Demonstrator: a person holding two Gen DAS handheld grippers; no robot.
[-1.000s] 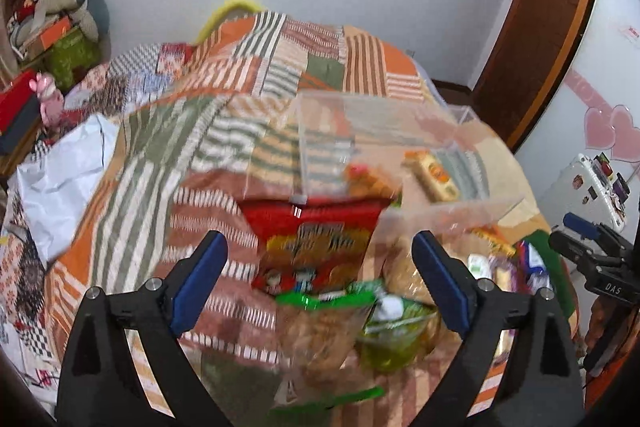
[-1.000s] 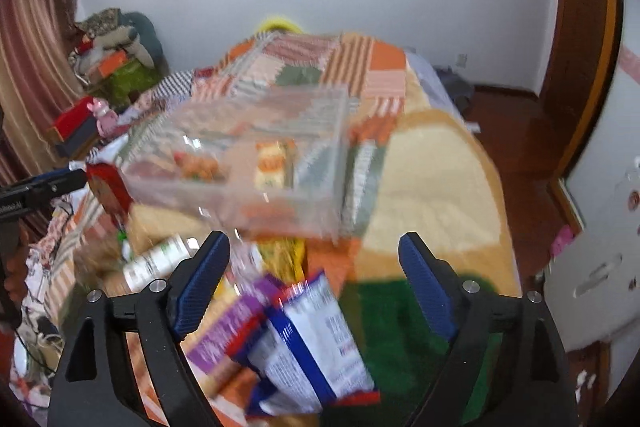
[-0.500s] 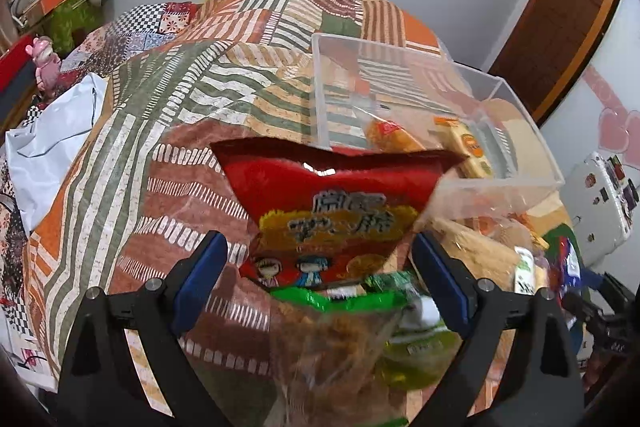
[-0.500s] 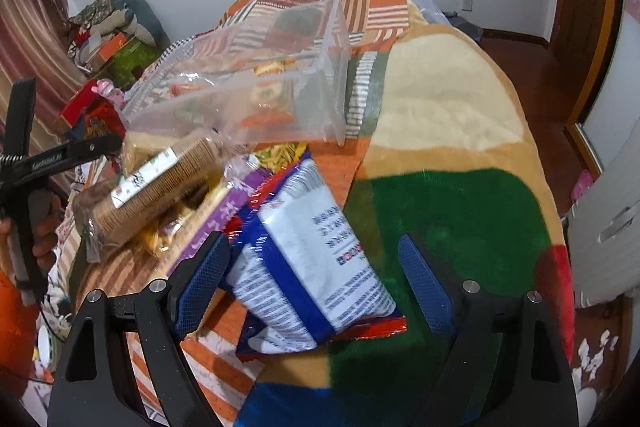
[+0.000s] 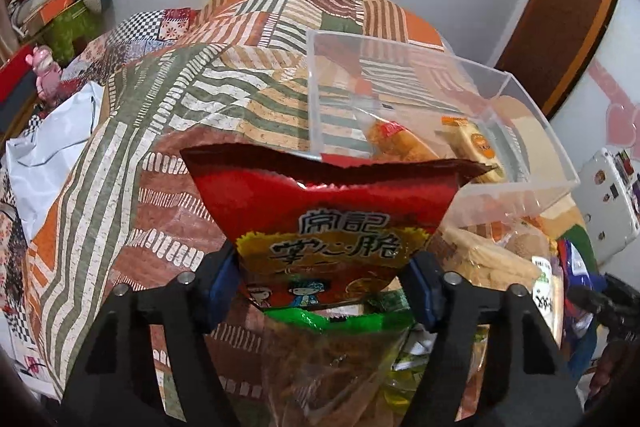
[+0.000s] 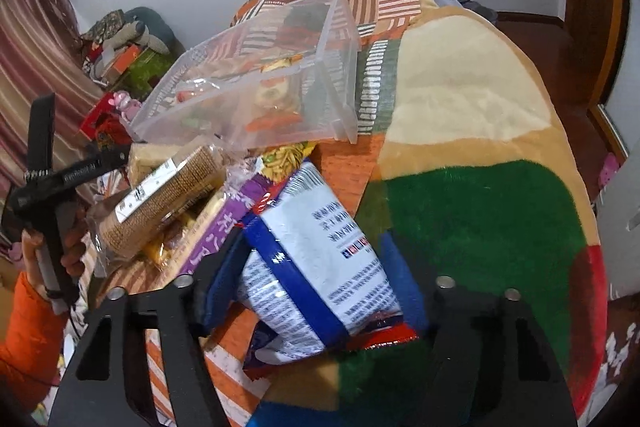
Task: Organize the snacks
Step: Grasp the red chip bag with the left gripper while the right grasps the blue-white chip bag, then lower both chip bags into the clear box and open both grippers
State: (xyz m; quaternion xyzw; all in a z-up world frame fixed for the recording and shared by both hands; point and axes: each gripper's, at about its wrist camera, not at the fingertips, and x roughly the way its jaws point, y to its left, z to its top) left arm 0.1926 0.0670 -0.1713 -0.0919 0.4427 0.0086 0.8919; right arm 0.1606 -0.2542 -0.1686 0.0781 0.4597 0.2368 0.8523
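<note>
A clear plastic bin (image 5: 520, 187) stands on the bed with two small snack packs inside; it also shows in the right wrist view (image 6: 256, 83). My left gripper (image 5: 326, 281) is shut on a red snack bag (image 5: 328, 211), its pads pressing both sides just in front of the bin. My right gripper (image 6: 316, 275) has its pads against both sides of a white and blue snack bag (image 6: 316, 251) lying on the blanket. A pile of other snacks, including a round cracker pack (image 6: 160, 195) and a purple pack (image 6: 224, 227), lies by the bin.
A patchwork quilt (image 5: 160, 115) covers the bed. A green-topped clear bag (image 5: 332, 359) lies under the red bag. A green and beige blanket (image 6: 480, 211) lies to the right. A white cloth (image 5: 52, 135) lies on the left. A wooden door (image 5: 560, 15) stands behind.
Both grippers moved down and forward and their jaws narrowed. The left closed on the red bag; the right closed around the white and blue bag.
</note>
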